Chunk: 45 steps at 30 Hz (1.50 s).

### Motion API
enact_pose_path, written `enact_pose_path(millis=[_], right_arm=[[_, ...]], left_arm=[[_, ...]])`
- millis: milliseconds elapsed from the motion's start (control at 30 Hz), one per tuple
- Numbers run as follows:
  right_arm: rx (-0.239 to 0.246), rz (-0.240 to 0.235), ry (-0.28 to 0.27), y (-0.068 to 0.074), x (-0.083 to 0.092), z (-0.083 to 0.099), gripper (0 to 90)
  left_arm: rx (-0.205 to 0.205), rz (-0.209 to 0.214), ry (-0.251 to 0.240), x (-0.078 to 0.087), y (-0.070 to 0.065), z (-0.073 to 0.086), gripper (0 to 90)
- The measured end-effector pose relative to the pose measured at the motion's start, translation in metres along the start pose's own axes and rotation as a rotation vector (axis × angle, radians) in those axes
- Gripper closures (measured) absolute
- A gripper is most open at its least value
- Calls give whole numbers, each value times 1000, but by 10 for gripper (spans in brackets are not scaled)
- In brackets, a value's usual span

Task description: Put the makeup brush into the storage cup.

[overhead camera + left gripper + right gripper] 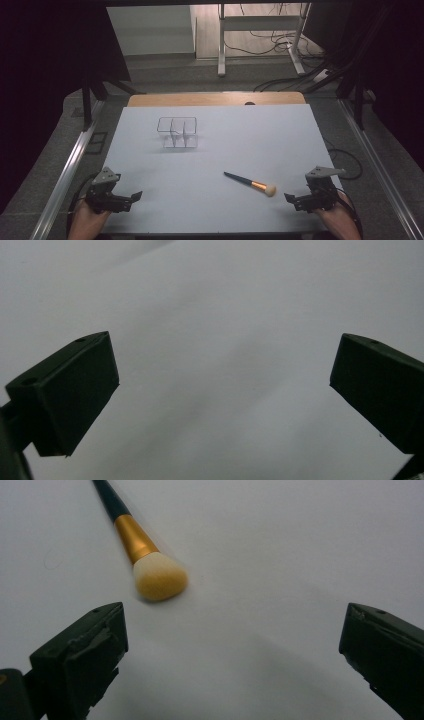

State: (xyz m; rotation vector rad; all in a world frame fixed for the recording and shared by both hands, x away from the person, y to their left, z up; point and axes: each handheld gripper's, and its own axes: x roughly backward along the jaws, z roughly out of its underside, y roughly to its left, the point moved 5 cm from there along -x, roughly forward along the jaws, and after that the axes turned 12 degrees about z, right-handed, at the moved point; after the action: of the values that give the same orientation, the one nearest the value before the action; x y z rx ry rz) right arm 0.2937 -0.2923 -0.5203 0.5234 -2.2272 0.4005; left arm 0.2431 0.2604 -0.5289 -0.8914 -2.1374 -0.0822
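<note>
right gripper (294, 199): nearest the high camera, at the near right table corner; jaws spread wide, nothing held between them; same wide gap seen in the right gripper view (232, 645).
makeup brush (251, 183): lies flat on the sheet just left of the right gripper; not touched. In the right gripper view the brush (139, 547) is seen ahead of the left-hand jaw, just beyond its tip.
brush head: cream bristles, turned toward the right gripper; gold ferrule behind it, dark handle angled away up-left.
left gripper (131, 197): near left corner, well apart from the brush; jaws spread wide, nothing gripped; bare sheet seen between them in the left gripper view (225, 385).
clear organizer (177, 133): compartmented, upright, far ahead of both grippers, closer to the left one's side.
white sheet (220, 150): spread over the table under everything.
</note>
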Motion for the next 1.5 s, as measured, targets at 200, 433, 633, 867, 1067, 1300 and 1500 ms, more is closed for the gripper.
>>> enact_pose_path(millis=[200,433,633,867,1067,1300,1500], right_arm=[[26,10,-7,3,-1,-2,0],[38,20,6,3,-2,-1,0],[54,17,22,6,-3,-1,0],[77,35,39,8,-4,-2,0],[66,39,51,8,-4,-5,0],[51,47,58,7,-2,-10,0],[61,48,65,8,0,-14,0]], left_arm=[[-7,-11,-1,0,0,0,0],[-18,-25,-10,1,1,-1,0],[-28,-34,-1,0,1,0,0],[-30,-35,-5,1,1,-1,0],[-33,-43,-3,1,1,-1,0],[-36,-50,1,0,1,-1,0],[-37,-54,5,0,1,-1,0]])
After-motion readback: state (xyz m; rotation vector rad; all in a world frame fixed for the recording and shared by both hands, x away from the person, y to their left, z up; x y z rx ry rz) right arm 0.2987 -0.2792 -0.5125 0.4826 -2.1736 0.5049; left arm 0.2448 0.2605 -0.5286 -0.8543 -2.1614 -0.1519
